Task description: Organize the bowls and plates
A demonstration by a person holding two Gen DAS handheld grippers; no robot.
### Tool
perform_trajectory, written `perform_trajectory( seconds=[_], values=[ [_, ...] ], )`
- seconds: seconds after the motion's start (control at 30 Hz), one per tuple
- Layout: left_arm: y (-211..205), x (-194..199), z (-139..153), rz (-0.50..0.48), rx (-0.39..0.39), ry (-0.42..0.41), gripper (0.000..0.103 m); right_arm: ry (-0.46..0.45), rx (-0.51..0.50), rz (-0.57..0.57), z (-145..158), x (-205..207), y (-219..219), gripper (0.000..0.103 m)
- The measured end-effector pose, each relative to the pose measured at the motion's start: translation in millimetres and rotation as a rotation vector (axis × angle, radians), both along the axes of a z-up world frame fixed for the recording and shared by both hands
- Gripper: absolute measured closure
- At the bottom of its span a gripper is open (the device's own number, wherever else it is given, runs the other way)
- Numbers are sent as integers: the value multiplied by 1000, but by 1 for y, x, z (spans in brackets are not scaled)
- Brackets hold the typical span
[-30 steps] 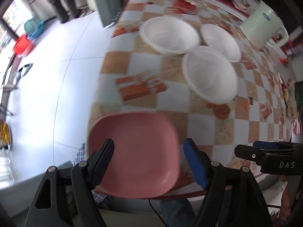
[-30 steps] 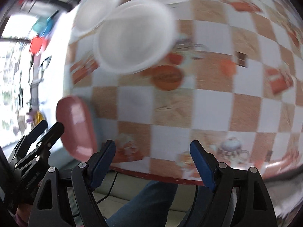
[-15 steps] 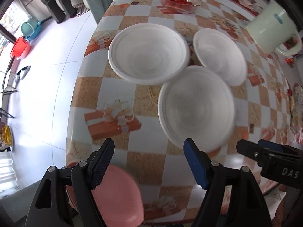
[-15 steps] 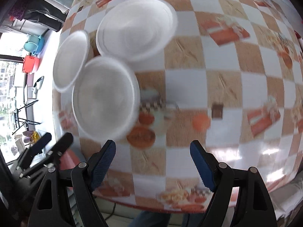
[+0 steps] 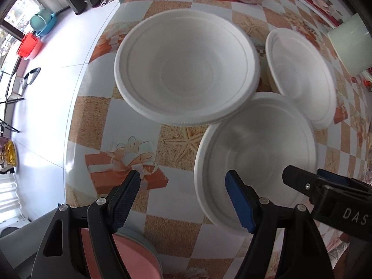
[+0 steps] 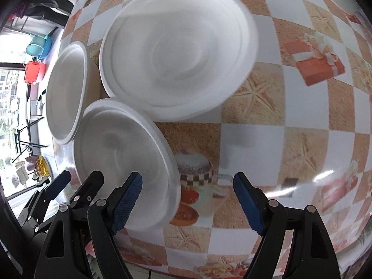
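Left claw (image 5: pixel 182 191): spread wide, holding nothing; hovers above the worktop edge, its right finger over the near rim of the nearest bowl.
Right claw (image 6: pixel 187 194): spread wide, holding nothing; its left finger sits over the right rim of the same bowl, the right finger over bare cloth.
Nearest bowl: white round foam bowl (image 5: pixel 255 155), upright on the worktop, between the two claws; its far rim looks tucked under, or touching, the big bowl's rim.
Big bowl: large white round foam bowl (image 5: pixel 186 67), farther in, upright, empty.
Third bowl: smaller white round foam bowl (image 5: pixel 302 74), to the right in the left wrist view, close against the other two.
Pink plate: pink rounded-square plastic plate (image 5: pixel 130 260), at the near worktop edge below the left claw, partly hidden by it.
Worktop: checked orange-and-white oilcloth worktop (image 6: pixel 290 127), glossy, probably slippery.
Step in hand (judgement): approach to the nearest bowl for stacking.
How to do it well: take one rim only, one finger inside and one outside; close gently, foam dents easily.
Lift: raise straight up first, so the overlapping rim does not drag its neighbour.
Risk: both claws crowd the same bowl; let one work and the other stand clear.
Background: mint-green plastic jug (image 5: pixel 353 44) at far right, well apart.
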State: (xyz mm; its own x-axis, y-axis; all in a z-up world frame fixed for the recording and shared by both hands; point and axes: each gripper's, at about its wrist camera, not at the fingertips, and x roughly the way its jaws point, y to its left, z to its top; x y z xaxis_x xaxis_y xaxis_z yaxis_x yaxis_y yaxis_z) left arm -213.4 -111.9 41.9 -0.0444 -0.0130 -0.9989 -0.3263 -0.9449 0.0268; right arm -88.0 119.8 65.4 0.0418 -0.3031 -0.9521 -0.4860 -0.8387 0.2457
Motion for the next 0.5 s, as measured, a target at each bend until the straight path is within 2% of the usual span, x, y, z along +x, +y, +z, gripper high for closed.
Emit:
perform_trajectory(
  seconds=[0.07, 0.13, 0.2, 0.23, 0.27, 0.37, 0.5],
  values=[
    [2, -2, -4, 2, -9, -5, 24, -4, -12, -3, -4, -3, -2, 22],
    [4, -4, -7, -1, -5, -18, 25, -3, -29, -4, -7, -8, -4, 32],
    [3, -1, -8, -8, -5, -24, 36, -18, -71, -10, -13, -8, -6, 69],
    [3, 0, -11, -11, 8, -43, 52, -32, -89, -15, -17, -8, -7, 76],
    [3, 1, -13, -9, 28, -64, 62, -34, -103, -25, -18, -7, -7, 78],
    [5, 5, -14, -12, 72, -85, 77, -35, -111, -14, -19, -7, -10, 80],
    [16, 14, -12, -62, 64, -82, 78, -44, -116, 1, -19, -3, -13, 84]
  ],
)
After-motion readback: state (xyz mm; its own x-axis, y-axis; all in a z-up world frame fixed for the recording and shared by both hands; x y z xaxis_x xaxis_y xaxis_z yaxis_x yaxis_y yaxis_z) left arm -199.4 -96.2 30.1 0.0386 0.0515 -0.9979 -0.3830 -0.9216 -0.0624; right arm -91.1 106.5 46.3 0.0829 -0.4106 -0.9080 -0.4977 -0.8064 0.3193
